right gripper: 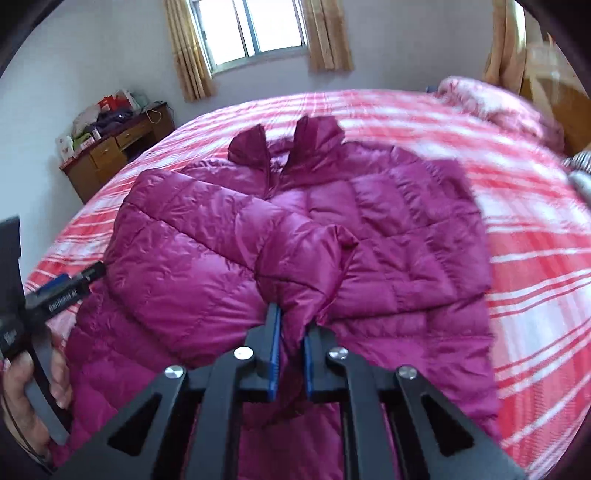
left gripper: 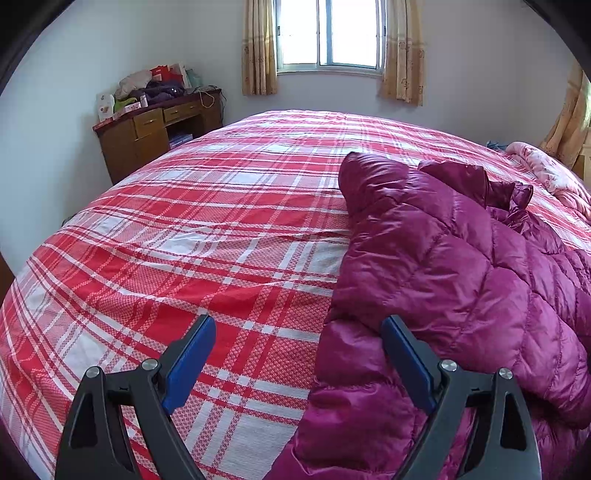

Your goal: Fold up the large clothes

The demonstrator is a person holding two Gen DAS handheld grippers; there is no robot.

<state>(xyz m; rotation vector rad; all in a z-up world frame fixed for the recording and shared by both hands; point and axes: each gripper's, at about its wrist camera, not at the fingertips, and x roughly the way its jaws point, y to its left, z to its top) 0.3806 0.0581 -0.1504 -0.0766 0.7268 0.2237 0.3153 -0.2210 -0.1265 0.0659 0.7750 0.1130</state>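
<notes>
A magenta quilted down jacket lies spread on the red plaid bed, collar toward the window. One sleeve is drawn across the chest, and my right gripper is shut on its bunched cuff end between the blue pads. In the left wrist view the jacket fills the right side. My left gripper hangs open over the jacket's left edge, one finger above the sheet and the other above the fabric, holding nothing. In the right wrist view, the left gripper's body shows at the left edge, held by a hand.
The plaid bed stretches left of the jacket. A pink floral quilt is bunched at the far right of the bed. A wooden desk piled with bags and clothes stands by the far wall, near a curtained window.
</notes>
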